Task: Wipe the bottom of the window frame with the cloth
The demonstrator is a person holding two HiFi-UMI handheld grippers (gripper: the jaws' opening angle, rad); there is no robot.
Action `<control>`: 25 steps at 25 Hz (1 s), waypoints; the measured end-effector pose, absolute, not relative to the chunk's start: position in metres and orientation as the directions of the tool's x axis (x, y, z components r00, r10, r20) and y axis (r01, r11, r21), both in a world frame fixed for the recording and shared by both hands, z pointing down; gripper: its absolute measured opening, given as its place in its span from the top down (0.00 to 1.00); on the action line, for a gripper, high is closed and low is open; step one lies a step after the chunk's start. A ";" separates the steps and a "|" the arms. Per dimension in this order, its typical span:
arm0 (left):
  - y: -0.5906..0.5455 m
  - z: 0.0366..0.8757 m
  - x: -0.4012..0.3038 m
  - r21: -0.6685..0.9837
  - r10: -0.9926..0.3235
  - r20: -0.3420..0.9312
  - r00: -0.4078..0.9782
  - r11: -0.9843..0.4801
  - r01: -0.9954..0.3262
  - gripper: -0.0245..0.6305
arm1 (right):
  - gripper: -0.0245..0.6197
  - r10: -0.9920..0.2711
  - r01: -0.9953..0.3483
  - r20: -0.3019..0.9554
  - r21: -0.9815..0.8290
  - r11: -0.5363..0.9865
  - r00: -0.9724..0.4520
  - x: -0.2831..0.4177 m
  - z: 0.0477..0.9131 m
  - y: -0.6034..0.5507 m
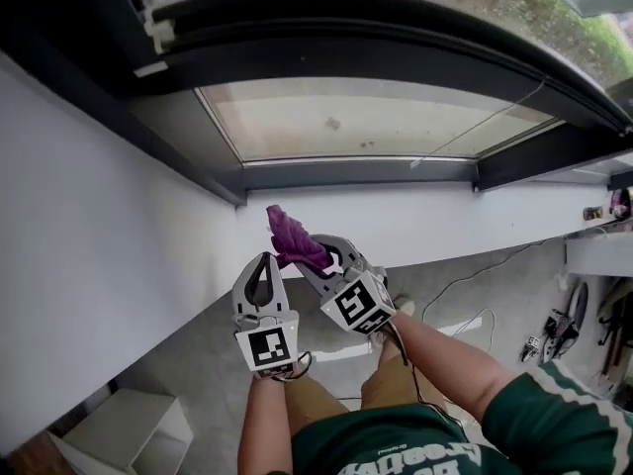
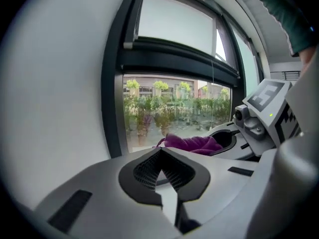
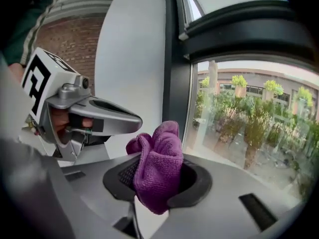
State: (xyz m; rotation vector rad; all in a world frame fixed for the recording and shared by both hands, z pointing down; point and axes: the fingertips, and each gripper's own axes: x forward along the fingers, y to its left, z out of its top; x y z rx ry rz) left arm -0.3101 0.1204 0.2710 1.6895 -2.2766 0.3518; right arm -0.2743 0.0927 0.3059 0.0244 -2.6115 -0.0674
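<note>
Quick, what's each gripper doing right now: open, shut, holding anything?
Left gripper: shut, nothing between its jaws.
Right gripper: shut on the purple microfibre cloth.

The head view looks steeply down from above the left tool [image 1: 265,261] and right tool [image 1: 315,251], taking in the window frame [image 1: 358,174] and floor [image 1: 208,364]. Each tool view rides close behind its own jaws, facing that frame — both share it and the purple cloth [image 3: 157,166].

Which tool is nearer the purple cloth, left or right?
Right. The right tool is clamped on the cloth; the left tool is shut and empty, just to the cloth's left.
</note>
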 end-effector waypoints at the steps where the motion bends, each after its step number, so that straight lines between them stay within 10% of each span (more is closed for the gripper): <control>1: 0.121 0.251 -0.299 -0.026 -0.894 0.360 -0.266 0.276 -0.961 0.96 | 0.77 -0.030 -0.001 0.497 0.058 0.998 -0.867 -0.264 0.284 0.093; 25: 0.080 -0.019 -0.136 -0.236 -0.984 0.175 0.033 -0.074 -0.969 0.96 | 0.76 -0.250 -0.251 0.030 -0.037 0.967 -0.968 -0.070 -0.037 0.054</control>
